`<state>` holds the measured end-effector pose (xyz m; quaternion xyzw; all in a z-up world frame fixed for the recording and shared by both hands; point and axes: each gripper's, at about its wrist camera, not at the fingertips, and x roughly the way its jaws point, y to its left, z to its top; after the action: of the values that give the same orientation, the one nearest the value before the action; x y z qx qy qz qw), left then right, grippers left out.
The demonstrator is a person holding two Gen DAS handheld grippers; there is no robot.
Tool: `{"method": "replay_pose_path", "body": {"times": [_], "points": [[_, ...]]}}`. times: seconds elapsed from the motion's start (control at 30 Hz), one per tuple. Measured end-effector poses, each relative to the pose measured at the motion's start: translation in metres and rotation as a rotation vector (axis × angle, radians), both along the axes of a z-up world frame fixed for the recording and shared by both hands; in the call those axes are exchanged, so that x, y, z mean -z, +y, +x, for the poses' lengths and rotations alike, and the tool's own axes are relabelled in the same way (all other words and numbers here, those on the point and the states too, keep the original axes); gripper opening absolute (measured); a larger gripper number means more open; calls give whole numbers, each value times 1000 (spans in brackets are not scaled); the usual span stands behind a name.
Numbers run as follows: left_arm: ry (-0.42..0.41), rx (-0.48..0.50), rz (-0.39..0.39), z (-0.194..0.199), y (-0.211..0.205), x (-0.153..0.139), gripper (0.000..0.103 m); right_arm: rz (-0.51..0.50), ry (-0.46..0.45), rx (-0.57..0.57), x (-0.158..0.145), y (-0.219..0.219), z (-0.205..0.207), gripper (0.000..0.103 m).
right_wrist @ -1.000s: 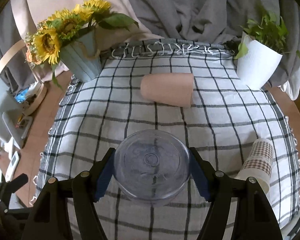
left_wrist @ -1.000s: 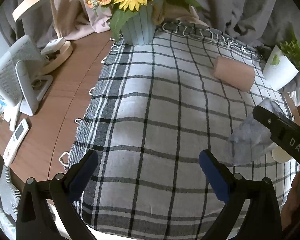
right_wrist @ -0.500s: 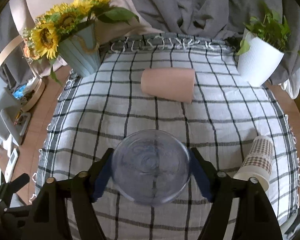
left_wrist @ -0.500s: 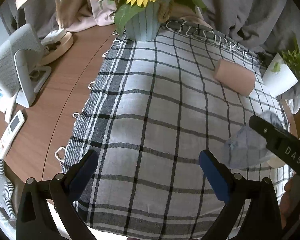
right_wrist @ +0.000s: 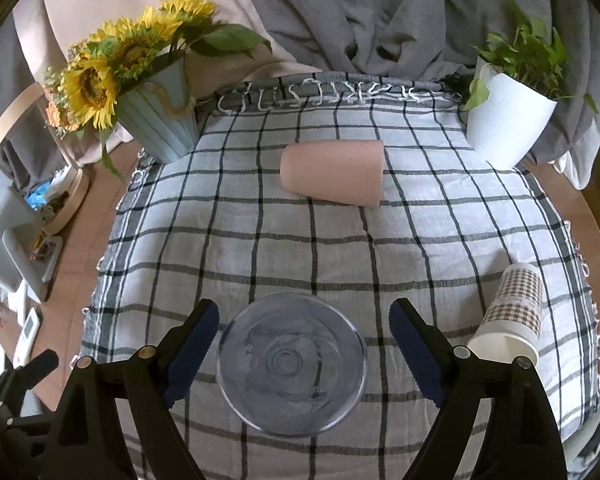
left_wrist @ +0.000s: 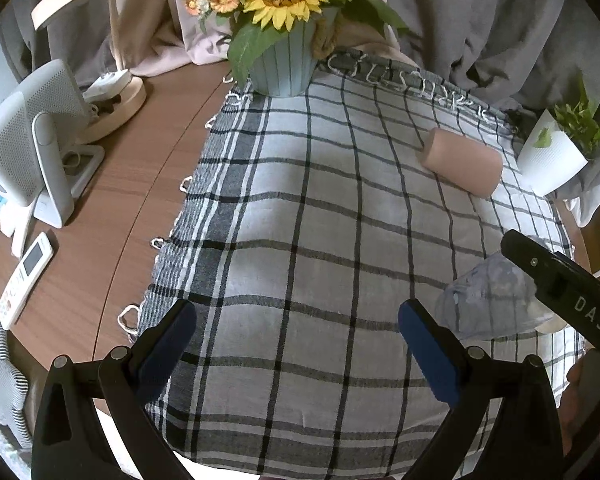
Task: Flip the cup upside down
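A clear plastic cup (right_wrist: 291, 364) stands upside down on the checked cloth (right_wrist: 340, 240), its flat base facing the right wrist camera. My right gripper (right_wrist: 304, 332) is open, its blue pads on either side of the cup with gaps. The cup (left_wrist: 492, 300) also shows at the right of the left wrist view, partly behind the right gripper's black finger. My left gripper (left_wrist: 296, 340) is open and empty above the cloth's near edge.
A pink cup (right_wrist: 332, 178) lies on its side at the back. A checked paper cup (right_wrist: 512, 312) lies at the right. A sunflower vase (right_wrist: 156, 120) and a white plant pot (right_wrist: 504, 120) stand at the back corners. A fan (left_wrist: 28, 148) and a remote (left_wrist: 24, 280) sit on the wooden table.
My right gripper has opened and let go of the clear cup, which now stands upside down on the cloth. My left gripper has drifted back a little.
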<state>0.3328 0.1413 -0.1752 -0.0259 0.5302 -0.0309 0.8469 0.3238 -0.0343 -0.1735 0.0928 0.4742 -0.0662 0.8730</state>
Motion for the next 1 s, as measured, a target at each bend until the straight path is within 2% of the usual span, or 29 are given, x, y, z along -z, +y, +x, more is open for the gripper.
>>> {"method": "replay_pose_path", "body": {"times": [0.27, 0.47, 0.63, 0.83, 1.0], "points": [[-85, 52, 24, -17, -5, -25, 103, -68, -108, 46, -34, 4, -35, 88], [-226, 59, 20, -51, -9, -61, 103, -92, -200, 86, -65, -2, -78, 92], [-348, 86, 23, -99, -21, -91, 103, -102, -295, 98, -91, -6, -127, 92], [-413, 71, 11, -161, -34, -114, 103, -117, -389, 138, -117, -18, -202, 93], [-465, 65, 3, -210, -41, -129, 103, -104, -421, 138, -128, -24, -256, 93]]}}
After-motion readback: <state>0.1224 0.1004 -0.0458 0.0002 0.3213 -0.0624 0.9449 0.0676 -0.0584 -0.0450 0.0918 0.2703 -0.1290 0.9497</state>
